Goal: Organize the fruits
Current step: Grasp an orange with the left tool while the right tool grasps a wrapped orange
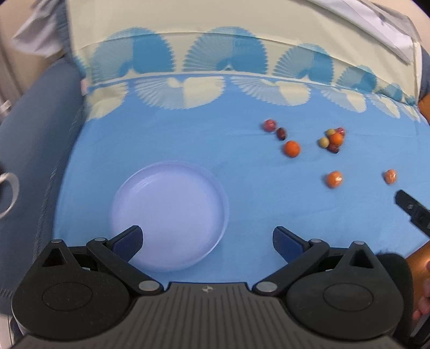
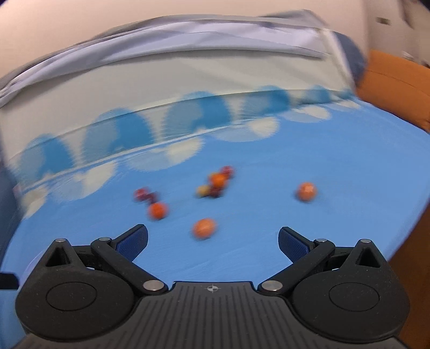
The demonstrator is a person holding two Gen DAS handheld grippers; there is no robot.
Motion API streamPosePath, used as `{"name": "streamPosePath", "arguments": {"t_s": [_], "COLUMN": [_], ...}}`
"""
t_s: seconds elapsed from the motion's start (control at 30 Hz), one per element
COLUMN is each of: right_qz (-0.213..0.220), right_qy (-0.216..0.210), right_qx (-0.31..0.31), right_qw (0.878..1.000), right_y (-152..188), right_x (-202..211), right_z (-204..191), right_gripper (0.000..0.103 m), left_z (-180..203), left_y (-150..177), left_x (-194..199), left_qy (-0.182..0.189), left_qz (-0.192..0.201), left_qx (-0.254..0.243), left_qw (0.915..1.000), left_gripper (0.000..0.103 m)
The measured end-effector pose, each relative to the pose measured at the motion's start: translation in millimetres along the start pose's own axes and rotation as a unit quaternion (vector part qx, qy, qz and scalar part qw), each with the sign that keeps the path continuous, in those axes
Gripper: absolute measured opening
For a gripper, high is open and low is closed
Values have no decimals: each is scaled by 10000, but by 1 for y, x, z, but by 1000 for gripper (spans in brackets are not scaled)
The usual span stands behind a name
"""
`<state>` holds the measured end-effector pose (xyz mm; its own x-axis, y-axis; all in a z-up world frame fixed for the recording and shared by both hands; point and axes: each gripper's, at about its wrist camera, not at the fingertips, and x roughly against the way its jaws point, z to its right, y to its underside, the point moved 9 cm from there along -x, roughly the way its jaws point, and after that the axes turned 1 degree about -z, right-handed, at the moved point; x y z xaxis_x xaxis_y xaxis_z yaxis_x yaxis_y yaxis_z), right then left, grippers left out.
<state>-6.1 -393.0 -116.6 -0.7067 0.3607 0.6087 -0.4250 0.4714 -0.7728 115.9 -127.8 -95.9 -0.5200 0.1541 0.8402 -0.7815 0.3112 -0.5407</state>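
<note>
Several small fruits lie on a blue cloth. In the left wrist view an empty pale plate (image 1: 172, 171) sits near my left gripper (image 1: 207, 239), which is open and empty above its near rim. Right of it lie an orange fruit (image 1: 291, 148), two dark red ones (image 1: 269, 125), a mixed cluster (image 1: 332, 139) and two more orange fruits (image 1: 334, 179). My right gripper (image 2: 212, 240) is open and empty, just short of an orange fruit (image 2: 204, 228). The cluster (image 2: 216, 182) and another orange fruit (image 2: 306, 191) lie further off. The right gripper's finger also shows in the left view (image 1: 411, 209).
The blue cloth (image 1: 242, 193) with fan patterns covers the surface. A cream backrest (image 1: 215, 18) rises behind it. An orange cushion (image 2: 395, 86) is at the right. A dark blue armrest (image 1: 35, 134) is at the left.
</note>
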Motion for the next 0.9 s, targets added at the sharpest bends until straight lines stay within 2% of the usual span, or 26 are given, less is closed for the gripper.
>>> {"name": "streamPosePath", "arguments": {"t_s": [0.17, 0.4, 0.57, 0.7, 0.8, 0.9], "right_qz": [102, -340, -531, -579, -819, -563], "right_qy": [602, 1227, 1537, 1631, 1685, 1872], "right_qx": [-358, -969, -944, -938, -926, -678], "right_qw": [9975, 9871, 9822, 9804, 9779, 9784], "right_y": [-27, -33, -25, -20, -9, -2], "right_x": [-48, -145, -209, -242, -264, -268], "right_z": [70, 146, 166, 172, 175, 169], "right_gripper": [103, 103, 102, 102, 103, 102], "left_z": [54, 119, 142, 145, 144, 150], "left_y": [-41, -92, -114, -120, -121, -119], "left_x": [-51, -151, -216, -251, -270, -282], "left_qy": [337, 418, 313, 298, 277, 443], "left_qz": [-18, -231, -399, -603, -694, -886], "left_qx": [-327, -575, -662, -496, -413, -323], "left_qw": [9989, 9972, 9965, 9965, 9964, 9946], "left_gripper": [103, 103, 103, 103, 103, 103]}}
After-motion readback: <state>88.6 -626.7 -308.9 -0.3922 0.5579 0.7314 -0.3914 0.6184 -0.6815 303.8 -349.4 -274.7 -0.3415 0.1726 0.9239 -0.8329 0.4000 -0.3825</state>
